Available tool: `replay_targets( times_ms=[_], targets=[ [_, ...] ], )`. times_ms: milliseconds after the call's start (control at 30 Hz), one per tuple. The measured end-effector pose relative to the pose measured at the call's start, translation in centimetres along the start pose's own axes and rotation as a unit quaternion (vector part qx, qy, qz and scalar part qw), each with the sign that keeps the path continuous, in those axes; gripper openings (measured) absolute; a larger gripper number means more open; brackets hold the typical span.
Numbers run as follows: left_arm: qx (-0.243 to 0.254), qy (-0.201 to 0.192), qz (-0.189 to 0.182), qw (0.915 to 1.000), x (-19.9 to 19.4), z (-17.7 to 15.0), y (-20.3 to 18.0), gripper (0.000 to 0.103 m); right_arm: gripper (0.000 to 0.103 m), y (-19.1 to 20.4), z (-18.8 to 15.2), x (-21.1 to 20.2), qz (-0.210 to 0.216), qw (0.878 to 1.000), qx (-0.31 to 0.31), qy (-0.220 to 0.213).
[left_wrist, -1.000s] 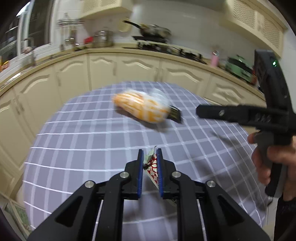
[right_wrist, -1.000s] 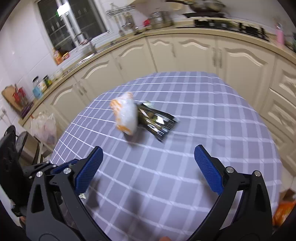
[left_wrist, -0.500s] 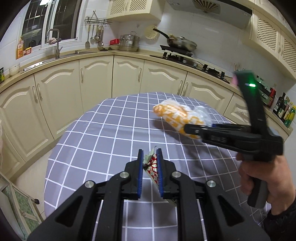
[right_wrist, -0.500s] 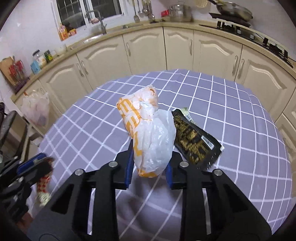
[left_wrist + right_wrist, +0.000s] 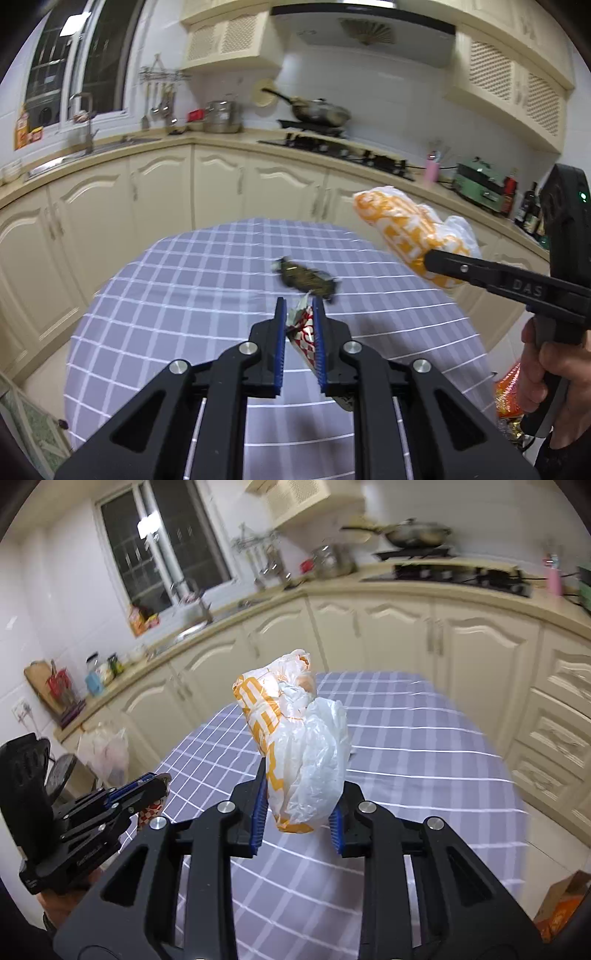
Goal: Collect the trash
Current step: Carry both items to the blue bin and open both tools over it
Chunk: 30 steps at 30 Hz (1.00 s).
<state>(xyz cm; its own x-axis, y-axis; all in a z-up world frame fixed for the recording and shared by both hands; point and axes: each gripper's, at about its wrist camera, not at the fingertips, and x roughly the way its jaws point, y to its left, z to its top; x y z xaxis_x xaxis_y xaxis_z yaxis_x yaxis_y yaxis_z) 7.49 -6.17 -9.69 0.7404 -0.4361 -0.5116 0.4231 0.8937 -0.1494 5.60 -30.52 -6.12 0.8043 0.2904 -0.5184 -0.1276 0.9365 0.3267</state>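
Right claw [image 5: 295, 823] is clamped on the bag [image 5: 295, 746], held above the worktop [image 5: 406, 738]: light, soft, crushable; grip mid-bulk. Left claw [image 5: 300, 343] pinches a thin wrapper [image 5: 304, 332]; dark packet [image 5: 306, 282] lies on the worktop

Orange-white plastic bag [image 5: 295, 753], crumpled, upright, pinched in my right gripper [image 5: 295, 812]. Red-white checkered wrapper [image 5: 303, 330] clamped in my left gripper [image 5: 300, 325]. Dark wrapper [image 5: 306, 281] flat on table, 12 o'clock of it.

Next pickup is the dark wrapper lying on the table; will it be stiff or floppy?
The dark wrapper looks crinkled and flat, so probably floppy and light. Its glossy film may slip. A push would likely slide it across the checked tablecloth.
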Motion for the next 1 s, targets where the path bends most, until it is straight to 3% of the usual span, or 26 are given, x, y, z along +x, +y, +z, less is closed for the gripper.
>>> replay_targets(
  times_ms=[300, 500, 733, 1000],
  targets=[
    [0.052, -0.002, -0.083, 0.9951, 1.0, 0.1, -10.5, 0.013, 0.028, -8.6, -3.3, -10.1, -0.088, 0.993, 0.065, -0.044],
    [0.089, 0.021, -0.151, 0.9842, 2.8, -1.9, -18.7, 0.013, 0.028, -15.6, -7.8, -16.8, -0.163, 0.976, 0.132, -0.058],
    [0.15, 0.069, -0.221, 0.9612, 5.0, -6.4, -28.2, 0.013, 0.028, -23.4, -15.9, -22.0, -0.236, 0.943, 0.231, -0.039],
    [0.217, 0.16, -0.267, 0.9252, 9.8, -13.9, -37.0, 0.013, 0.028, -29.3, -23.6, -21.8, -0.263, 0.911, 0.317, 0.011]
  ],
)
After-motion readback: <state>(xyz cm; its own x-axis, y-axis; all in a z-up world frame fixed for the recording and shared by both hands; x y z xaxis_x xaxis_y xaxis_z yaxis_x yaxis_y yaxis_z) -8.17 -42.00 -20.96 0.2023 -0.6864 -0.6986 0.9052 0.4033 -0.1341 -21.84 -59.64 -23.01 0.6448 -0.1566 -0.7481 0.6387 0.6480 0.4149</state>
